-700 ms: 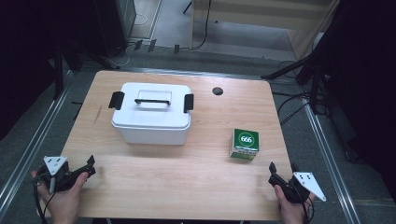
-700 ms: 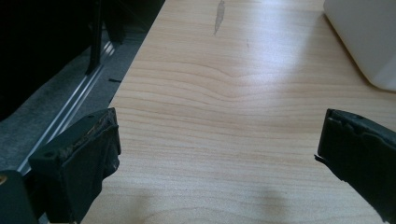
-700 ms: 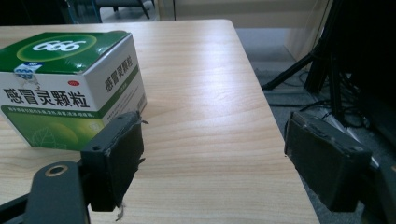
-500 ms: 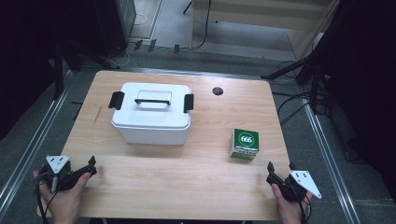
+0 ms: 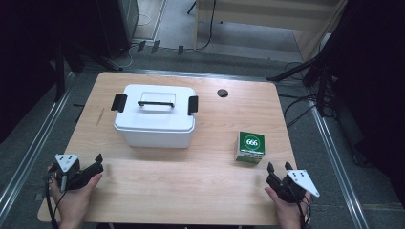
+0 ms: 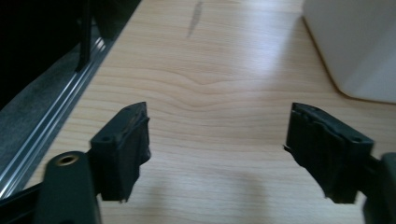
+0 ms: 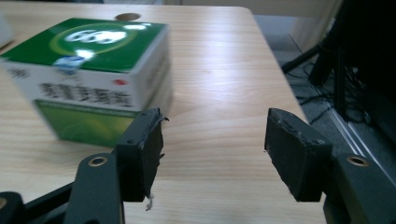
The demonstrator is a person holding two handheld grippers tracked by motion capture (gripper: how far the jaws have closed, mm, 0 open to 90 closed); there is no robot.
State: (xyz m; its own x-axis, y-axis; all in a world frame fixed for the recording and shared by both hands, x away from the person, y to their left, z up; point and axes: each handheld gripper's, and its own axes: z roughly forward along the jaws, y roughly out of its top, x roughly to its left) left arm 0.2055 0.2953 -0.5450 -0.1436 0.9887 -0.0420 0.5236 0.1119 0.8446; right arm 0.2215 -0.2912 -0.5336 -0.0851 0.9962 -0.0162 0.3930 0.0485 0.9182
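A white lidded container with a black handle and black side latches stands at the back left of the wooden table. Its corner shows at the upper right of the left gripper view. A green and white carton marked 666 sits right of centre. My left gripper rests near the front left edge, open over bare wood. My right gripper is at the front right, just short of the carton. It is open, with the carton ahead and to the left of its jaws.
A round black grommet hole lies in the table behind the carton. Metal rails run along the floor on both sides. Cables and dark stands crowd the floor beyond the far right corner. Bare wood lies between the two grippers.
My right gripper has crept a little forward toward the carton. The left gripper has barely shifted. The container and carton have stayed put.
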